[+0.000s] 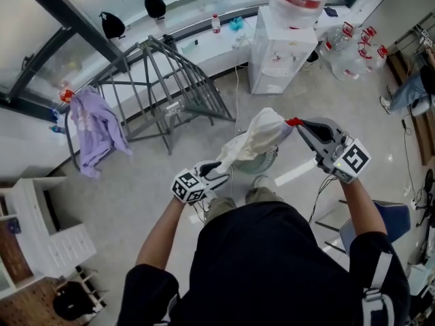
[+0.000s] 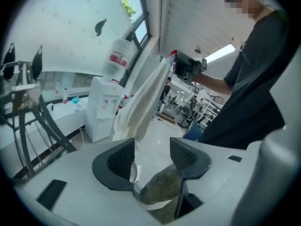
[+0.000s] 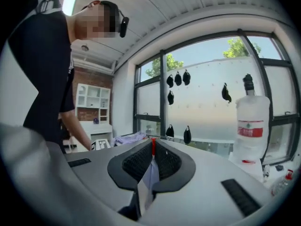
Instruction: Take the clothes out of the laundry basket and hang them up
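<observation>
Cream garment [image 1: 262, 136] hung in front of the person, pinched at its top edge by the right gripper [image 1: 293, 122], which was held out at the right of the head view, higher than the other hand. In the right gripper view that gripper [image 3: 153, 147] had its jaws closed together on a thin fold of the pale cloth [image 3: 148, 178], with a small red bit showing at the tips; what the red bit was could not be told. From there the garment fell down and to the left towards the left gripper [image 1: 219, 172], held low and close to the person's body. The left gripper view showed the left gripper [image 2: 153, 147] with its jaws standing well apart, the lower end of the cloth [image 2: 143, 102] dangling into the gap beside one pad, and neither pad pressing on it. The far end of the cloth ran up to the right gripper [image 2: 186, 65] above. Farther off, by the window, stood a grey drying rack [image 1: 163, 87] with a purple garment [image 1: 95, 131] draped over its left end, well apart from a white water dispenser [image 1: 279, 53] to the right.
</observation>
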Available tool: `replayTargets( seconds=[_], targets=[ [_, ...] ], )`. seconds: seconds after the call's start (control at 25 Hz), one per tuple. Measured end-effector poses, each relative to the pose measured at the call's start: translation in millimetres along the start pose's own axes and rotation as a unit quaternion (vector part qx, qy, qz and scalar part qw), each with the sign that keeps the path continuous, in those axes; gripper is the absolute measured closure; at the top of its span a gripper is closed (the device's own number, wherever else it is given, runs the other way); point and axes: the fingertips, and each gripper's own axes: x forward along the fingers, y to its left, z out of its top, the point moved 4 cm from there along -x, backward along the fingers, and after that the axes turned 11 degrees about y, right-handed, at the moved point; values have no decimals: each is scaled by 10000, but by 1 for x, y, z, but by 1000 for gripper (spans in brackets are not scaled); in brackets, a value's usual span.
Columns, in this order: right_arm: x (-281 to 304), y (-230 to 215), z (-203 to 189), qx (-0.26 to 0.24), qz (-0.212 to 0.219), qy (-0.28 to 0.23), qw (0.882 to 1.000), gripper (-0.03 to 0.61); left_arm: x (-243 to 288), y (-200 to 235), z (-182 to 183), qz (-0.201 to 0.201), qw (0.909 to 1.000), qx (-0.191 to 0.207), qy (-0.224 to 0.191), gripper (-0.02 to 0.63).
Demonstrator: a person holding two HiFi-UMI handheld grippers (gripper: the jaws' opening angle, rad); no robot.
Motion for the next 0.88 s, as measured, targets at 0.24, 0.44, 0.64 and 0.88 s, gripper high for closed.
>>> replayTargets(
  seconds=[0.24,0.44,0.64,0.88],
  targets=[
    [-18,30,6,-463,735,271,9959,568,-25,8,103,-247,9947,626,-777,397],
    [-39,53,-4,-506,1247,332,9903,568,24,2,185,-309,9891,1150,-868,397],
    [-65,56,-16,-273,1399,417,9889,568,102,-25,210,-802,9795,1842,-123,414],
    [-110,39,-35,-5,913,431,9949,568,173,-72,195,-2480,9437,2026,831,410]
  ],
)
